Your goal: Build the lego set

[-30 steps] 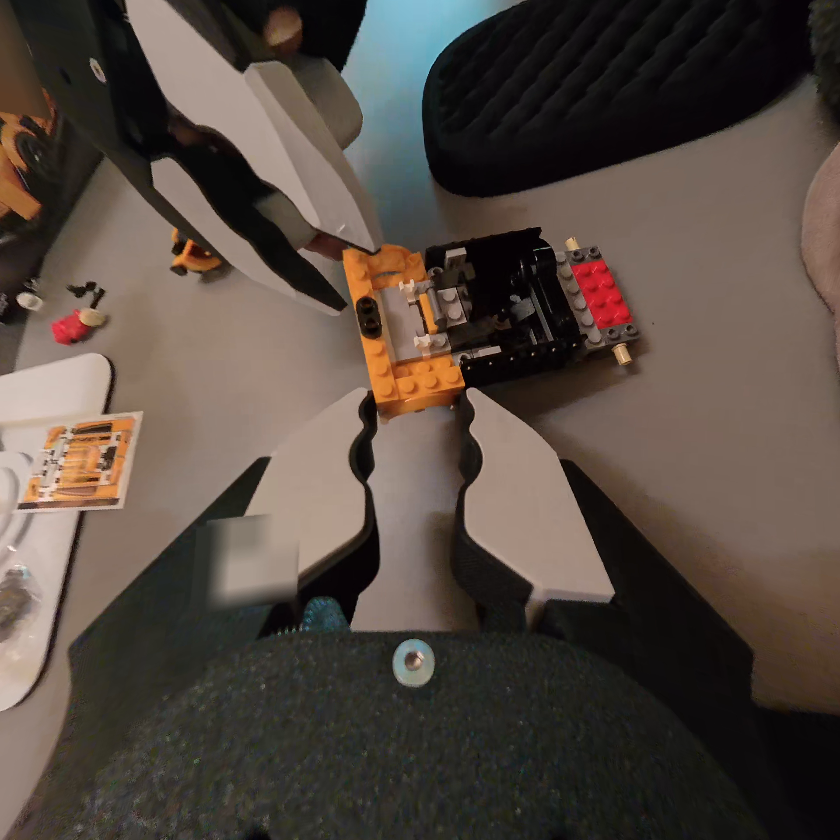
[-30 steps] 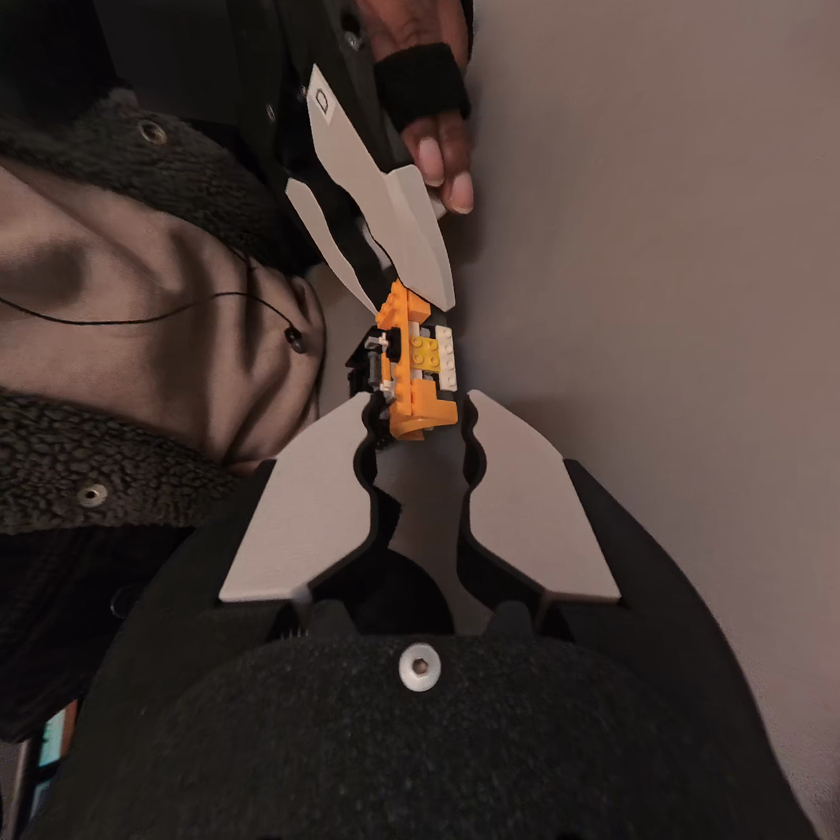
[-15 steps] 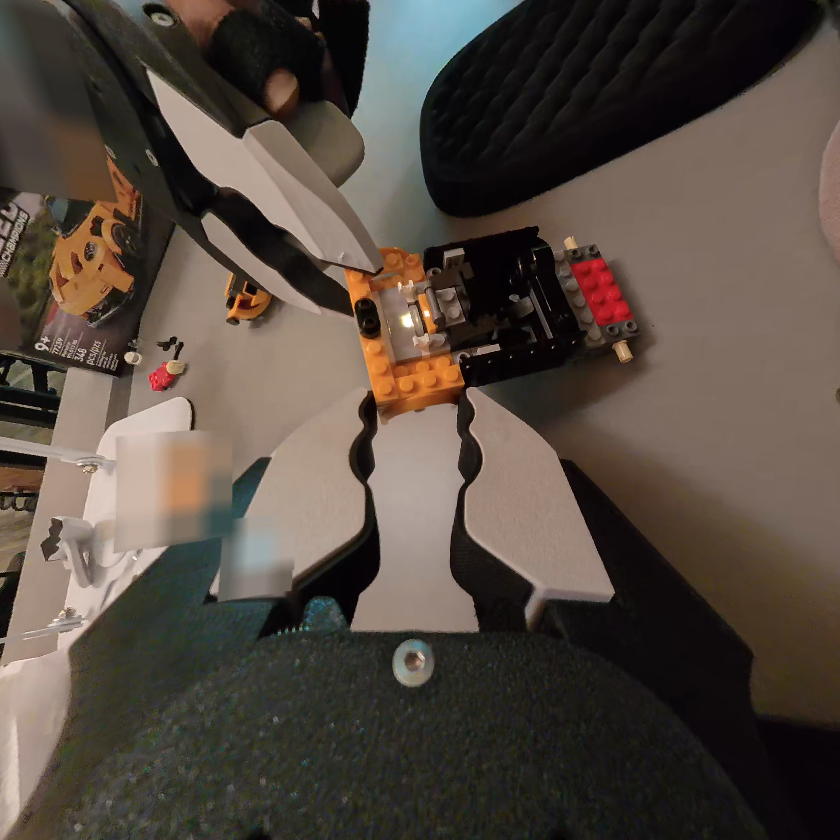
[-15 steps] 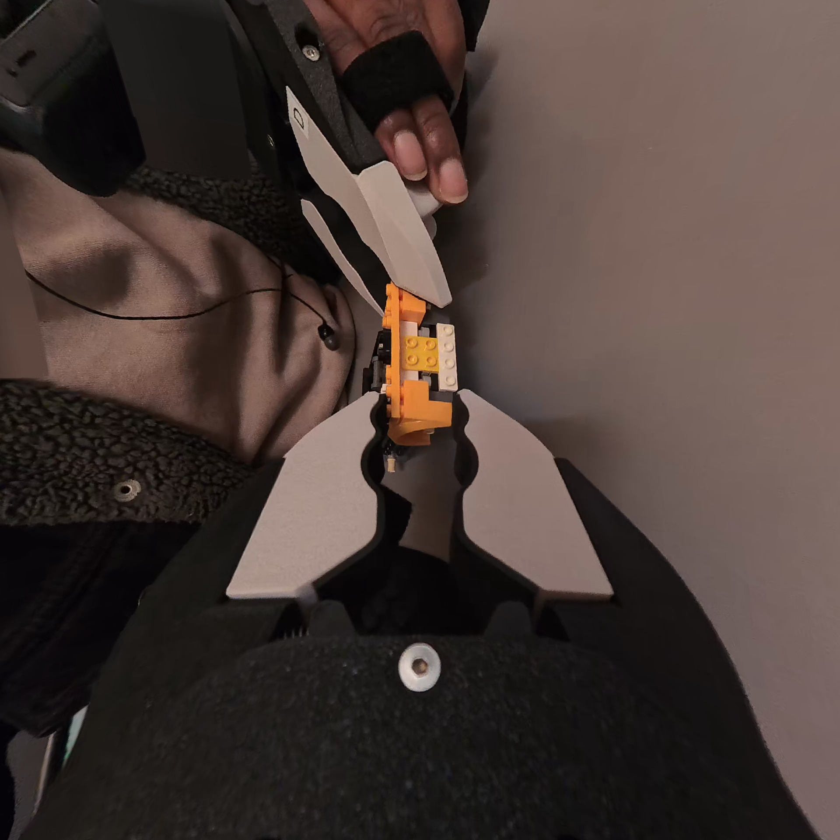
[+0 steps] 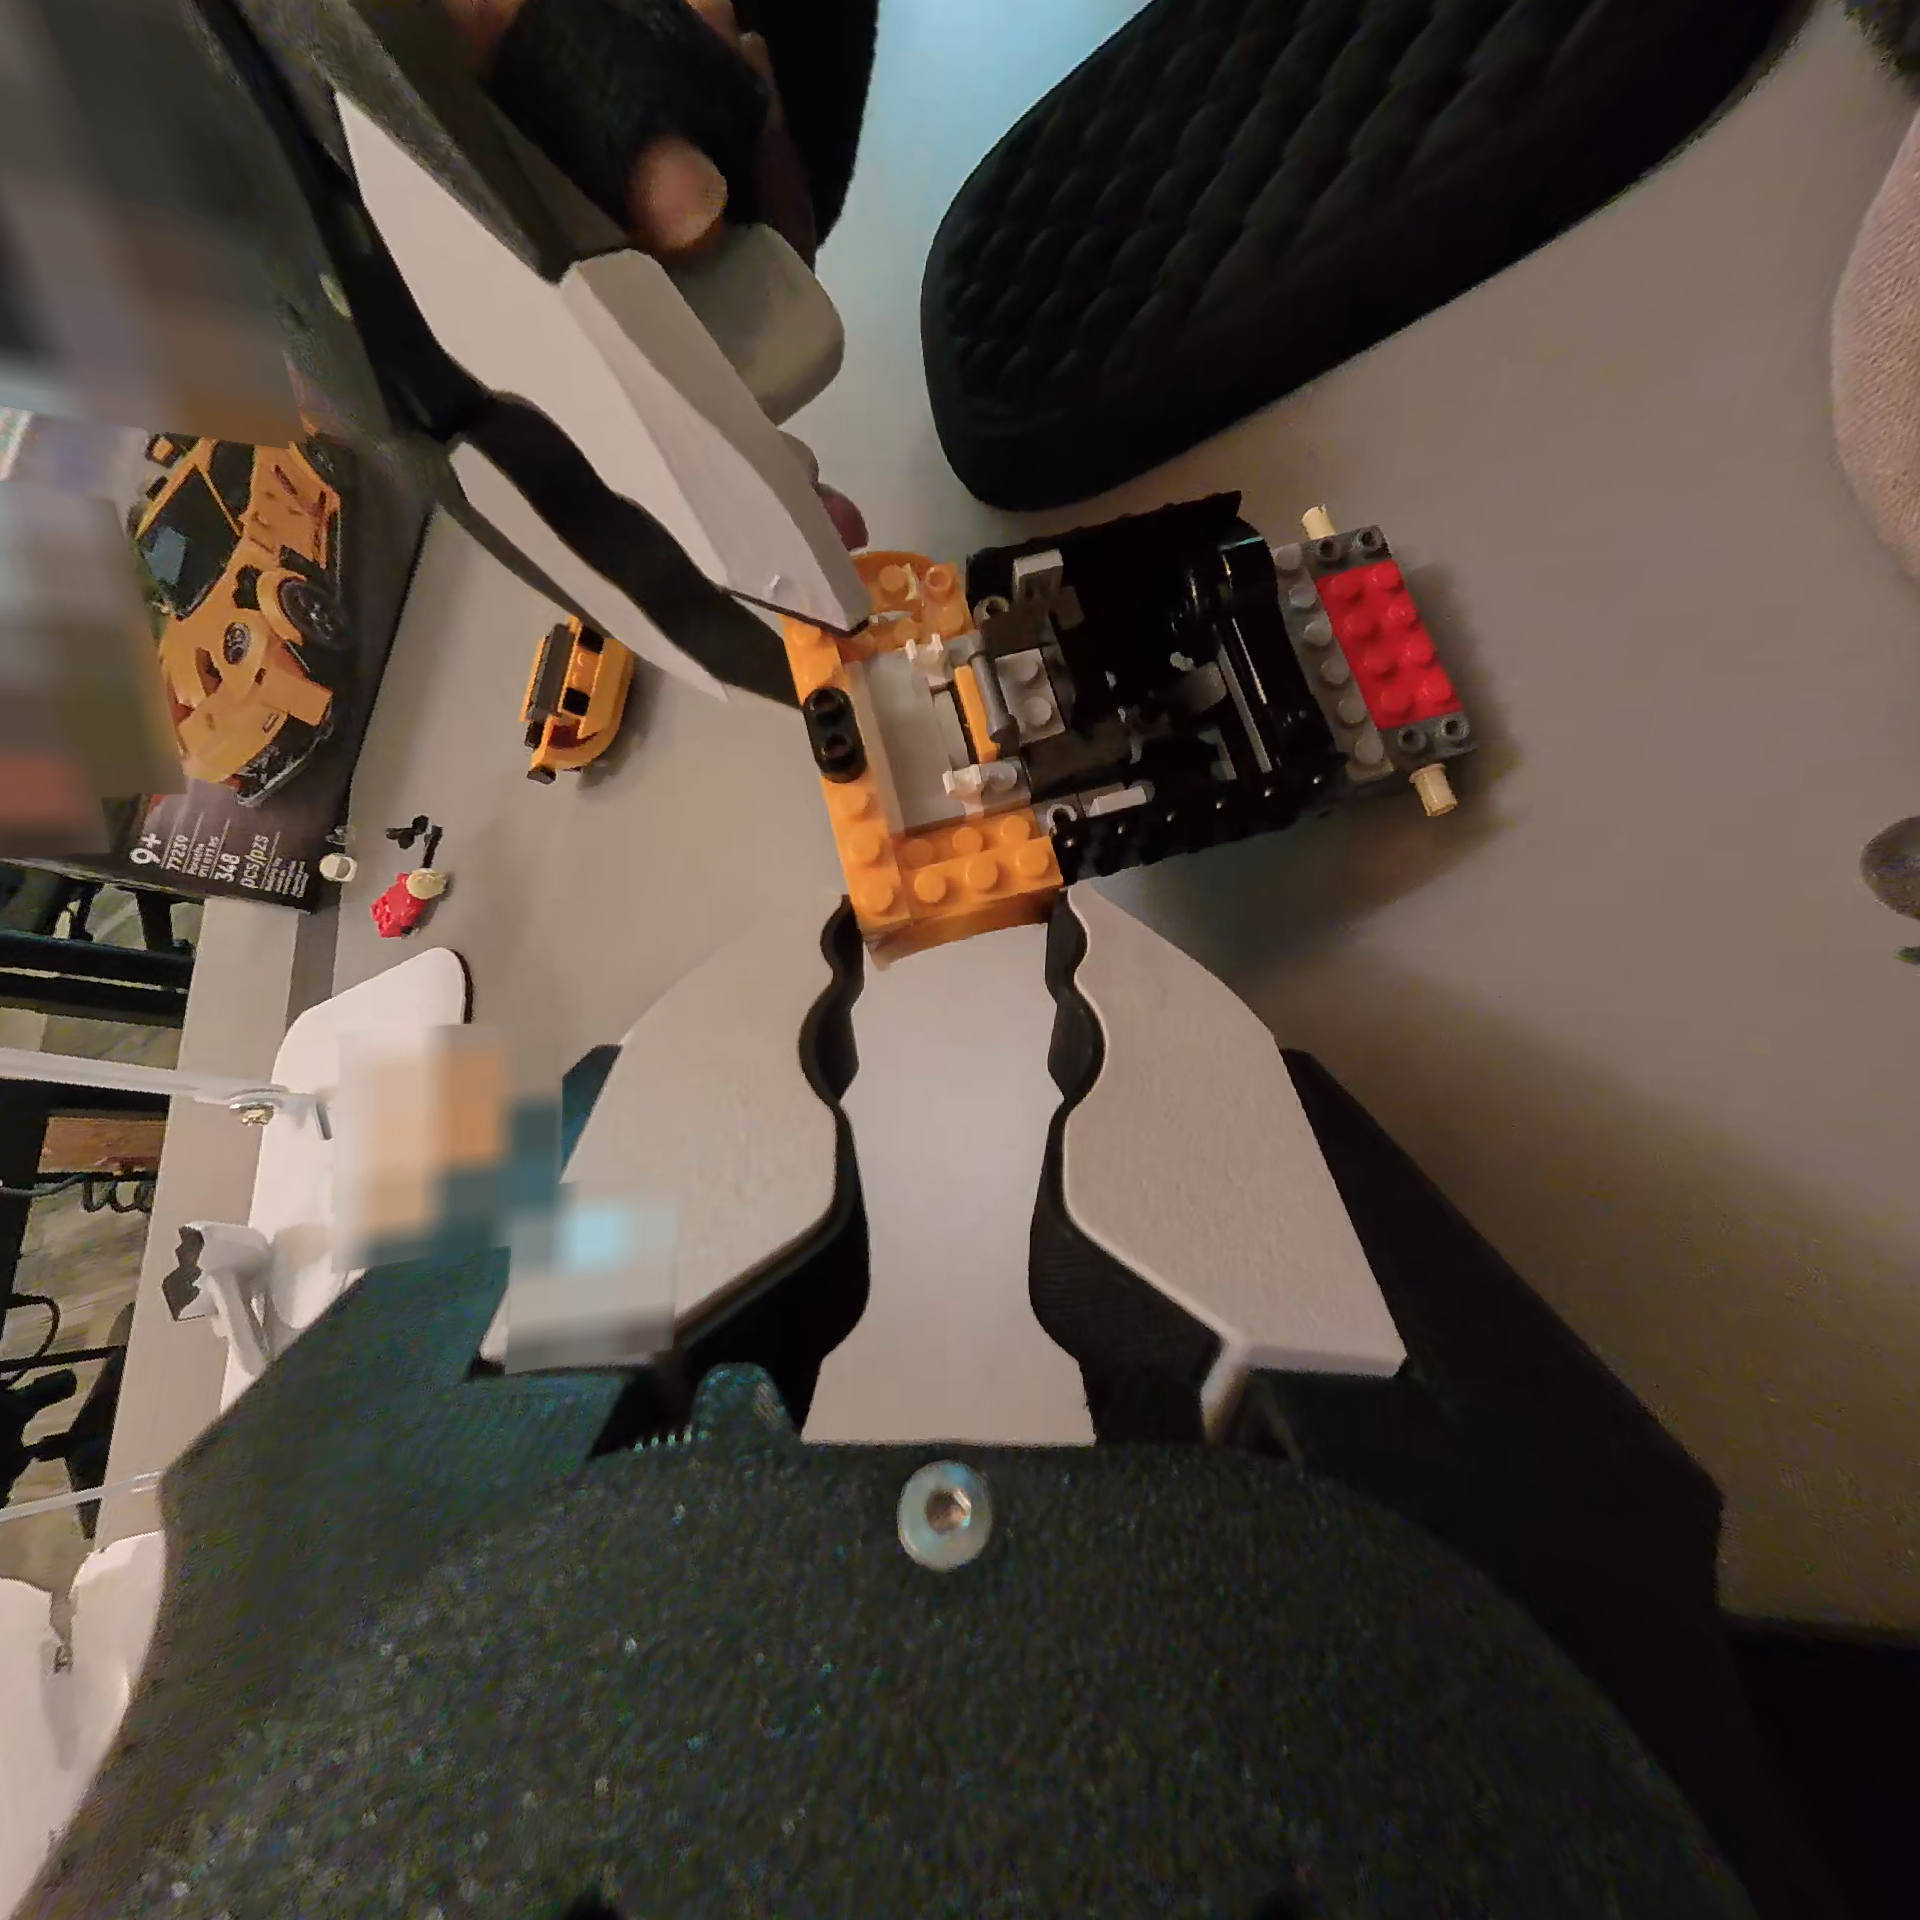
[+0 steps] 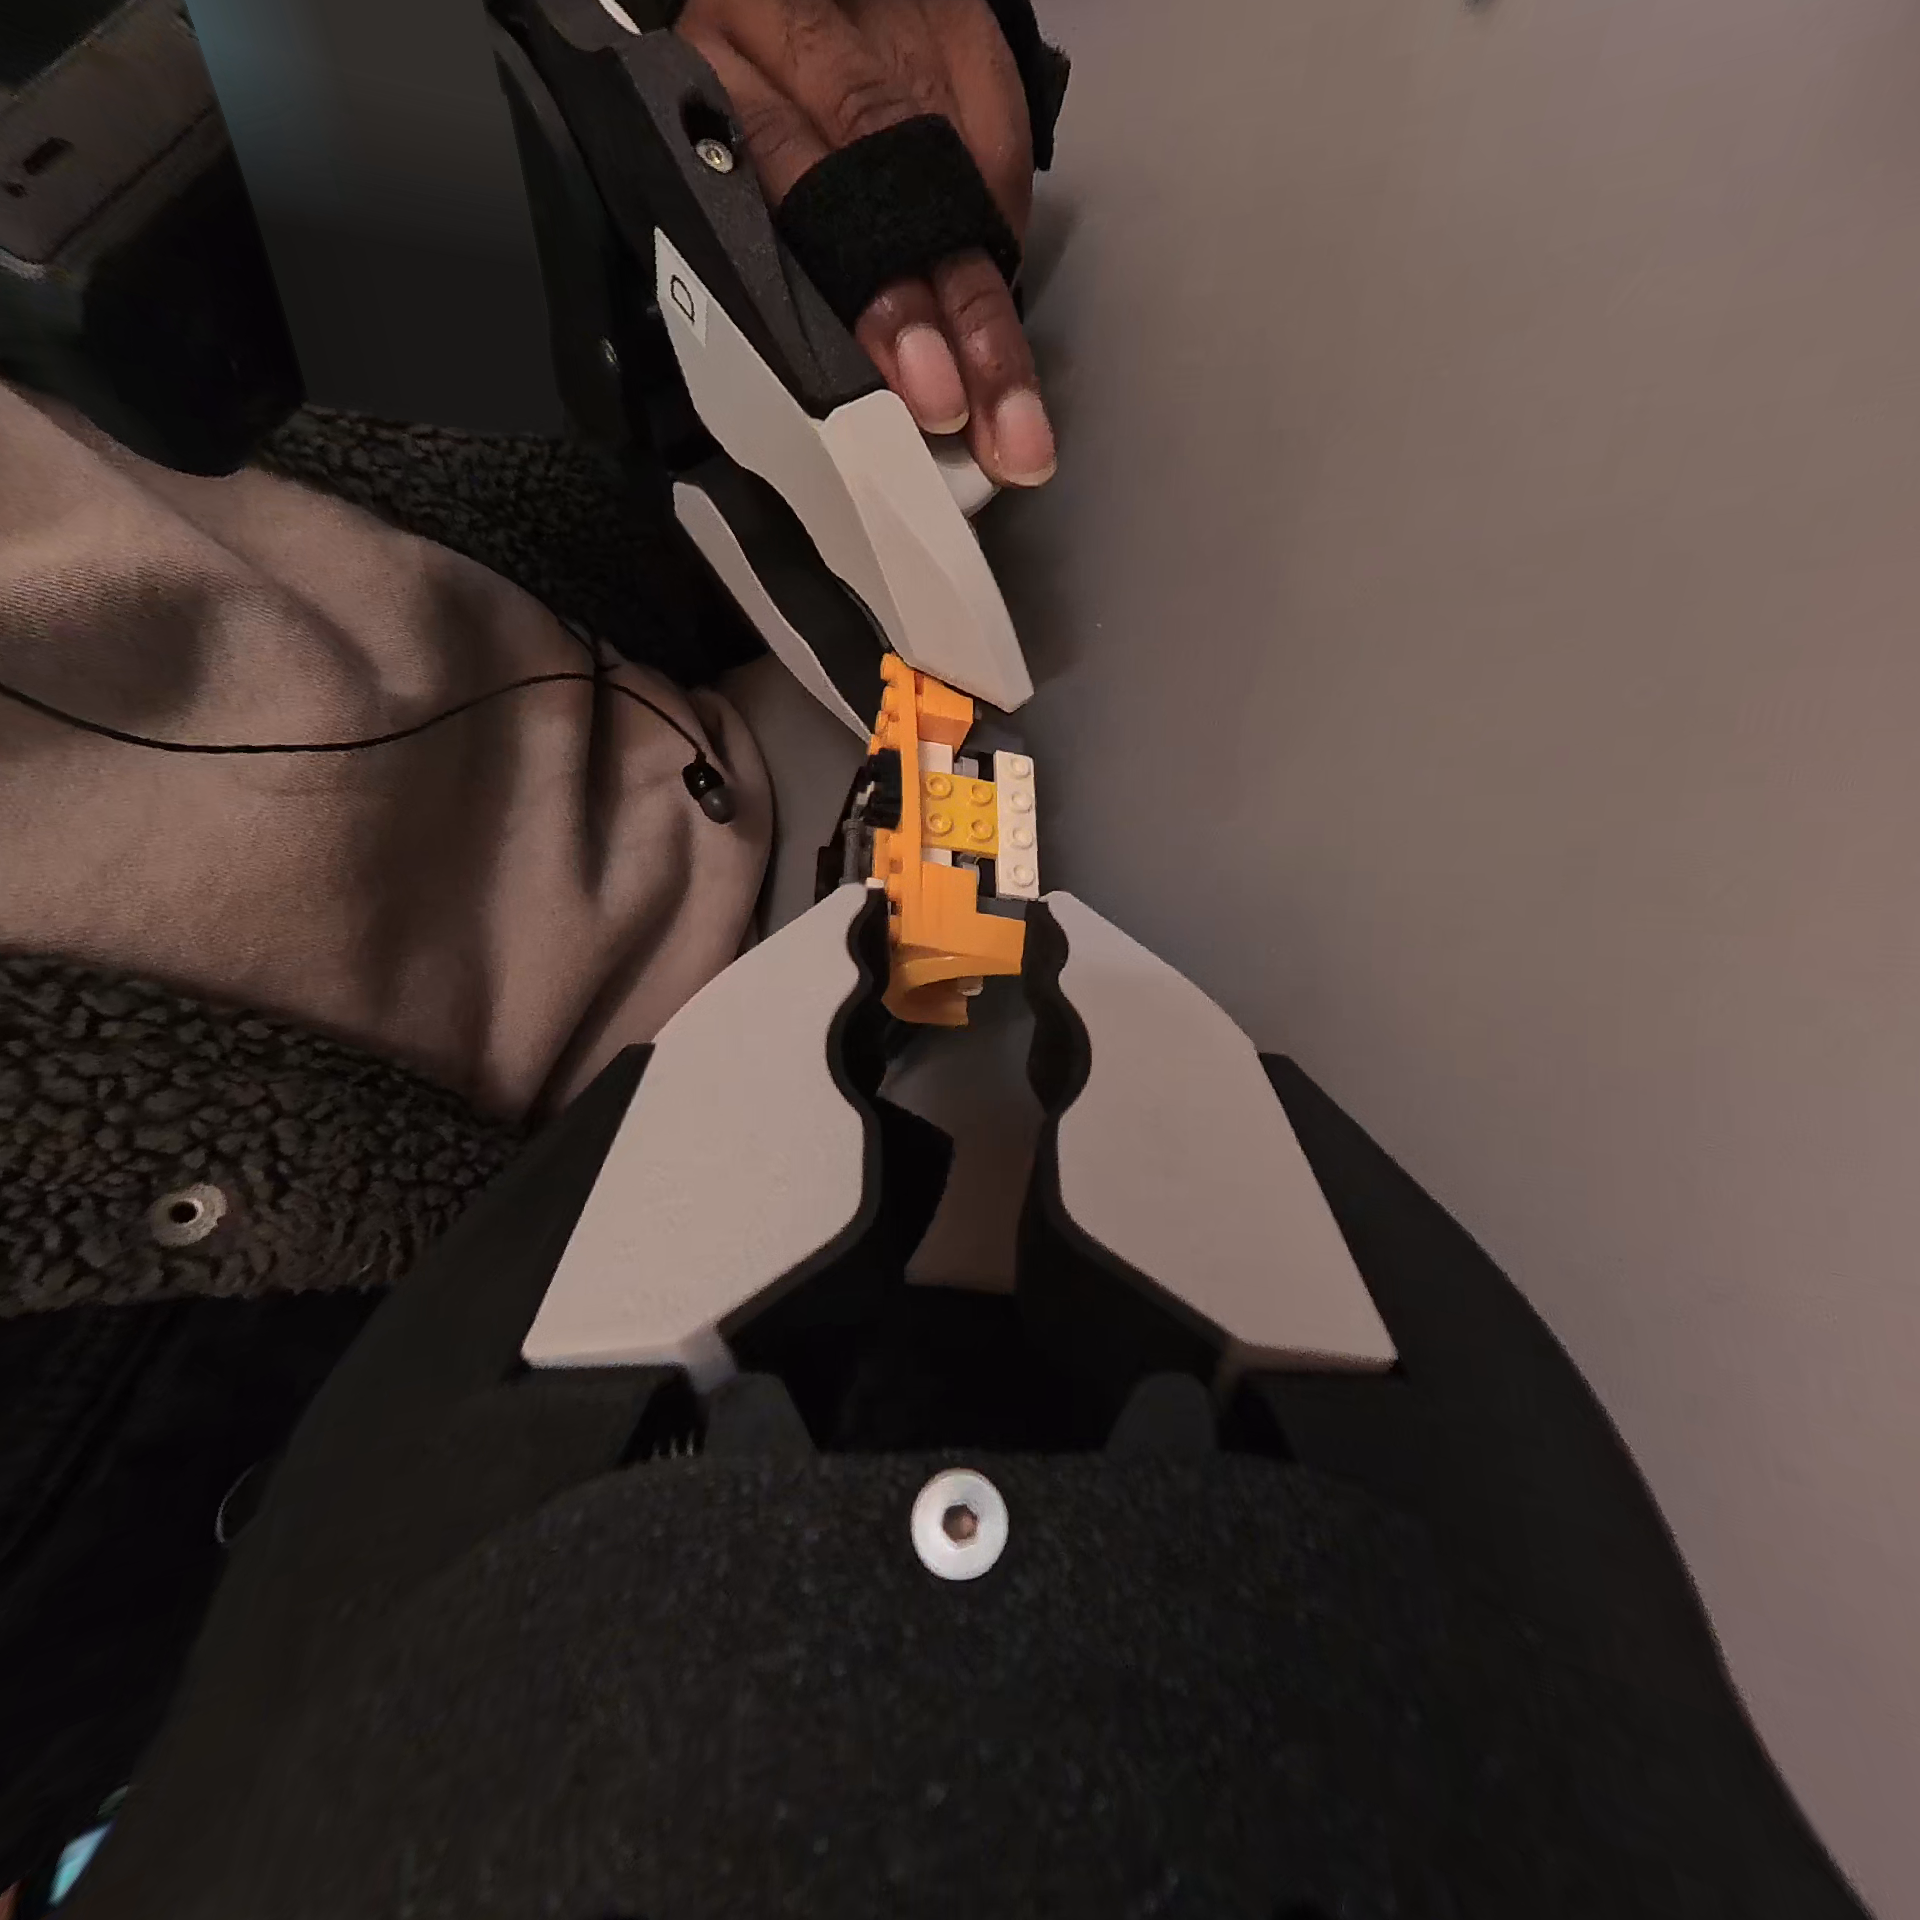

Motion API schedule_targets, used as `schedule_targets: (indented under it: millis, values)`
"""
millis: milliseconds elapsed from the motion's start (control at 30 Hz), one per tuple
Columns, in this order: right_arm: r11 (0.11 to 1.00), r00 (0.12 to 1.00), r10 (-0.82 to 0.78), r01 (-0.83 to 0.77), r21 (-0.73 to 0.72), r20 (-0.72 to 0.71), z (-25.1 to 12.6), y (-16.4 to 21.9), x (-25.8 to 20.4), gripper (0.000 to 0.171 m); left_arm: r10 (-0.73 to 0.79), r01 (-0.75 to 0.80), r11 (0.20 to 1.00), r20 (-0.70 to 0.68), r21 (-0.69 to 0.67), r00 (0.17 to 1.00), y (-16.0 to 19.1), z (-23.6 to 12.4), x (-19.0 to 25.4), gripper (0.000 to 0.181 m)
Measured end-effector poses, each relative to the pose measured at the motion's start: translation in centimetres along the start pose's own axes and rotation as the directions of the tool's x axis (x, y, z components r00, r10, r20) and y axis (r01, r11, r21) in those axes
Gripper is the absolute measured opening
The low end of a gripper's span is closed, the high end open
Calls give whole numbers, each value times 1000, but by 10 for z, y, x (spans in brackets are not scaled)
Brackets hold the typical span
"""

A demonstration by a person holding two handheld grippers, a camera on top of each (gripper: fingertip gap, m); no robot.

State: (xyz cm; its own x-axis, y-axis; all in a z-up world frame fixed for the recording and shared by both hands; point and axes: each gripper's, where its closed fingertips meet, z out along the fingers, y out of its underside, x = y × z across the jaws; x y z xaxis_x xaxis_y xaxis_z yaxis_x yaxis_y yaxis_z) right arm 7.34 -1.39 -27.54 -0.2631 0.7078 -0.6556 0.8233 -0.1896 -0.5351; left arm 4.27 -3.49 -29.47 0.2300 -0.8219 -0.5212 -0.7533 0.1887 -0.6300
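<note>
The half-built lego car (image 5: 1091,717) has an orange front frame, a black middle and a red and grey rear. It lies flat over the grey table (image 5: 1455,1039). My left gripper (image 5: 956,914) is shut on the near orange edge. My right gripper (image 5: 821,623) comes in from the upper left and pinches the far orange corner. In the right wrist view the car (image 6: 951,842) shows edge-on, with its orange end between my right gripper's (image 6: 951,914) fingertips. The left gripper (image 6: 966,691) pinches its far end there, with a hand (image 6: 925,260) on it.
A black quilted cushion (image 5: 1351,208) lies behind the car. At the left are the set's box (image 5: 239,623), a small orange sub-assembly (image 5: 577,707), a small red piece (image 5: 400,904) and a white tray (image 5: 364,1039). A person's brown jacket (image 6: 312,727) fills the left of the right wrist view. The tips of one gripper are about 5 cm away from the tips of the other. Left tips and right tips are each some 30 cm from the small red piece (image 5: 400,904).
The right gripper has slid further over the orange corner. The car sits deeper between its fingertips. The left wrist view has swung, so the box at the left now shows.
</note>
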Motion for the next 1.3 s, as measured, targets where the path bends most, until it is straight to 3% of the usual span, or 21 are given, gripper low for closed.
schedule_targets:
  millis: [400,600,800,867,933,967,1033,1100,1167,1300]
  values:
    - [982,996,-63,73,172,-62,-5,-6,-15,32,105,-106,994,97,9,990,-12,-5,-6,34]
    - [952,983,-100,140,272,-156,-4,-10,-15,28,181,-182,983,174,-9,968,-17,-8,-11,34]
    - [901,936,-192,287,326,-294,-6,-13,-17,26,142,-151,987,153,46,978,-17,-8,-13,35]
    - [873,919,-224,337,352,-325,-9,-14,-19,27,51,-58,995,84,83,995,-13,-9,-11,50]
    - [845,891,-263,398,357,-371,-13,-14,-20,27,-153,163,972,-66,171,986,-13,-12,-8,56]
    - [832,877,-281,425,357,-389,-15,-14,-21,27,-272,303,924,-157,231,949,-16,-16,-9,56]
    - [802,842,-328,488,346,-428,-15,-14,-24,27,-474,584,743,-359,326,804,-29,-28,-18,54]
    - [774,807,-373,542,326,-457,-13,-16,-27,27,-564,746,584,-499,322,657,-38,-35,-26,58]
    - [752,772,-404,586,303,-491,-12,-19,-28,27,-579,774,546,-524,320,624,-42,-35,-28,56]
    - [720,733,-440,633,284,-518,-10,-23,-28,27,-572,730,610,-466,309,675,-44,-28,-23,43]
